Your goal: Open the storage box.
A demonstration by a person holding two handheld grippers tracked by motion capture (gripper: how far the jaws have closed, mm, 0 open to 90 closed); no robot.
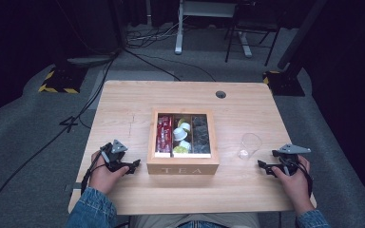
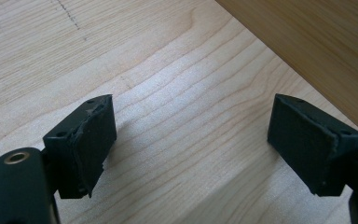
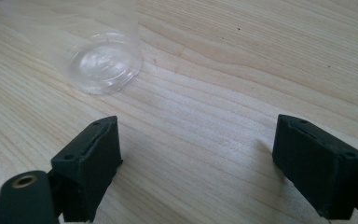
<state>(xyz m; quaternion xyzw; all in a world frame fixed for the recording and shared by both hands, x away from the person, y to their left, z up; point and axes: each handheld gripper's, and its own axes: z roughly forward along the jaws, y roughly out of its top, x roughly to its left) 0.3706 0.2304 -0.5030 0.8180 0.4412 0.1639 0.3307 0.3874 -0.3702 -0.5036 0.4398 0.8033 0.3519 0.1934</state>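
Bright overhead light falls on the pale wooden surface (image 1: pixel 123 102) while the room around it sinks into darkness — the high view is soft and grainy, and both gripper views blur slightly, with faint shadows under the fingers (image 2: pixel 91 140).

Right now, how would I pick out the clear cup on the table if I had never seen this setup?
Find the wooden box marked TEA in the middle of the light wood table. Look to its right, between the box and the right hand-held gripper: the clear plastic cup stands upright there, alone on bare wood. It is the see-through thing out here; the packets and pods sit inside the box's compartments.
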